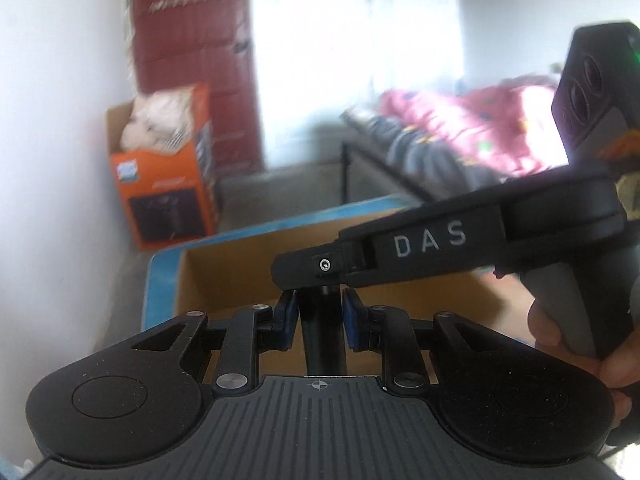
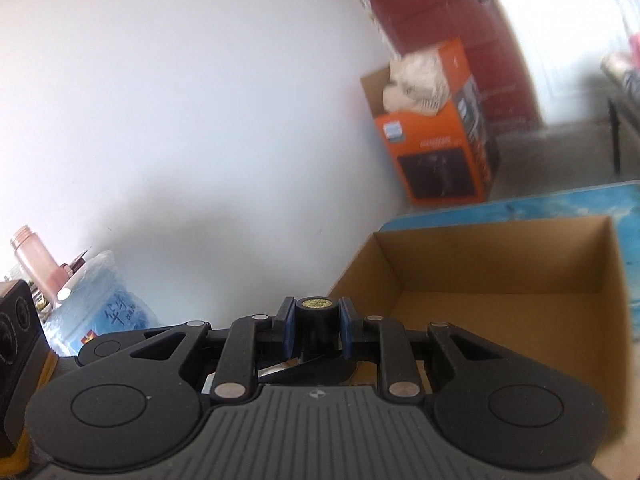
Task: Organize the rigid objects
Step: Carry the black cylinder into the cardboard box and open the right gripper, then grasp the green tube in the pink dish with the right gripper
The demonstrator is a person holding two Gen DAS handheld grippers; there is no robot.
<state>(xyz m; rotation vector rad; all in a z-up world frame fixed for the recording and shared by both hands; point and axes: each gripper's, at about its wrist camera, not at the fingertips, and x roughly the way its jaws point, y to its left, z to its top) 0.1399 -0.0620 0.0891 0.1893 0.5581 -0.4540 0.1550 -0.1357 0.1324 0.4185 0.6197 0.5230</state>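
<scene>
A black cylinder (image 1: pixel 322 332) stands upright between the blue pads (image 1: pixel 289 314) of my left gripper (image 1: pixel 320 314), which is shut on it. My right gripper (image 1: pixel 320 280) reaches in from the right, a hand (image 1: pixel 560 332) on its handle, and its fingers cover the cylinder's top. In the right wrist view my right gripper (image 2: pixel 317 322) is shut on the same black cylinder (image 2: pixel 317 316), whose gold-coloured cap faces the camera. An open, empty cardboard box (image 2: pixel 500 264) lies just beyond, on a blue surface (image 2: pixel 560 204). The box (image 1: pixel 224 272) also sits behind both grippers in the left wrist view.
An orange carton (image 1: pixel 168 188) stuffed with white material stands against the white wall by a red door (image 1: pixel 192 40). A bed with a pink blanket (image 1: pixel 460 132) lies at the right. A large water jug (image 2: pixel 100 304) and a pink bottle (image 2: pixel 34 256) are at the left.
</scene>
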